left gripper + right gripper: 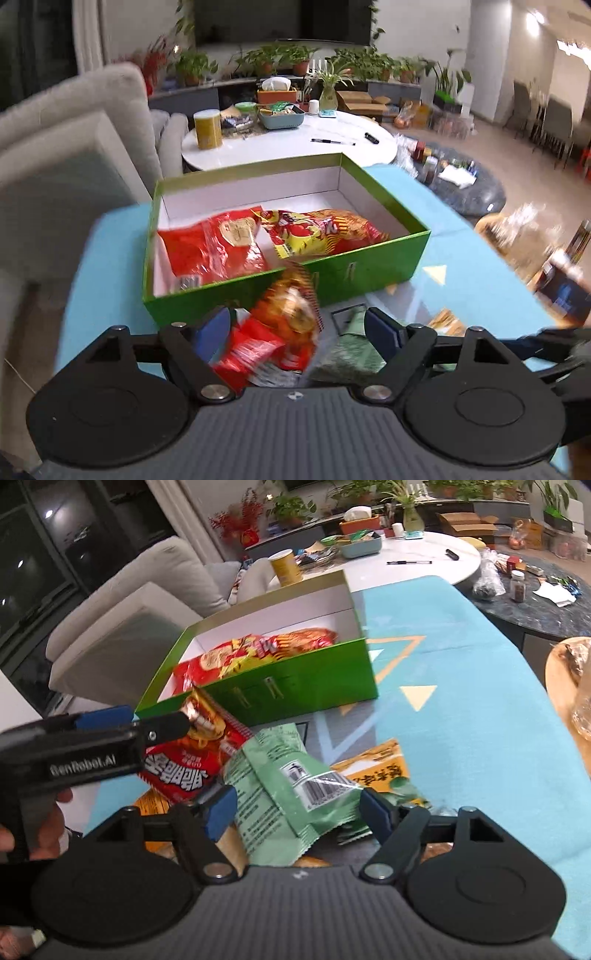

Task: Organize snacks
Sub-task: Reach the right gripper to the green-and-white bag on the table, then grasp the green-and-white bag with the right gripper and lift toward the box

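An open green box (369,273) (314,683) stands on the light blue tablecloth (461,266) and holds a red snack bag (214,247) and a red-and-yellow one (317,232). My left gripper (297,328) (155,718) is open in front of the box. A blurred red-orange noodle packet (284,325) (184,768) stands between its fingers, clear of the right-hand pad. My right gripper (299,808) is open around a crumpled green packet (291,786) (351,350), whose edges lie close to both pads. A yellow packet (376,764) lies under the green one.
A hand (48,830) holds the left gripper's handle. Behind the box a white round table (295,144) carries a yellow canister (208,129) and a tray of items. A grey sofa (74,147) is at the left, a dark round table (472,184) at the right.
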A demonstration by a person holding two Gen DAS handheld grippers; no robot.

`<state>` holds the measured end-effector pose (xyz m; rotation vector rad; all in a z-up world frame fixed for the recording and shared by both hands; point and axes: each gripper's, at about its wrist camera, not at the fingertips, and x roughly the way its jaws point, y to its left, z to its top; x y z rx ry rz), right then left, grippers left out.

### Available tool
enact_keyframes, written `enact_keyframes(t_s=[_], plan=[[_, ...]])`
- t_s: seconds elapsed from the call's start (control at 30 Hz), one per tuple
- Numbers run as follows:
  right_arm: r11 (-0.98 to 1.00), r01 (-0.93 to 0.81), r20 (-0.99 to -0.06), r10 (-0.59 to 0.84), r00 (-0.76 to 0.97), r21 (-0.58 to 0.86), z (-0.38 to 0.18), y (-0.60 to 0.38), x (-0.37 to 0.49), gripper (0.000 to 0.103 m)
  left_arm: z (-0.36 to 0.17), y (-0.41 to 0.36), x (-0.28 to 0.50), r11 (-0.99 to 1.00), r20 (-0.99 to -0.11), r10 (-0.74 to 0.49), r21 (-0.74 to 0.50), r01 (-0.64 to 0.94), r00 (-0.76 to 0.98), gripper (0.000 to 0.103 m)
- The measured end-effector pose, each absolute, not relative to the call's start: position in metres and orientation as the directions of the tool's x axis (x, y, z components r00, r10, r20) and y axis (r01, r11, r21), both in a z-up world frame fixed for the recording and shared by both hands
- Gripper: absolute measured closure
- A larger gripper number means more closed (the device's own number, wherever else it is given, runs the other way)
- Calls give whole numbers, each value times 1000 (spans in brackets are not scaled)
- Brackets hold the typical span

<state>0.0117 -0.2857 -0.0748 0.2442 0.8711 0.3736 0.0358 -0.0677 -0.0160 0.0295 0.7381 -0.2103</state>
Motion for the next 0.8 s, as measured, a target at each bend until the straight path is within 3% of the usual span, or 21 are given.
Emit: enact_keyframes(t_s=[0.1,0.3,0.47,0.8], plan=[[944,-186,-725,329,605,273,-82,-284,16,29,-9,-66,32,964,-640,-252,-102,245,726,25],[928,-134,-717,356,599,348,-89,-307,22,30,-21,-89,29,906,-656,-384,-130,404,650,25],[932,-115,-709,337,620,343,-85,-311,22,33,-54,-92,47,915,-742,-366,-176,363,562,25],[921,-85,-708,348,615,379,-80,-314,37,34,-70,-79,66,890,-747,-447,-315,331,492,25]])
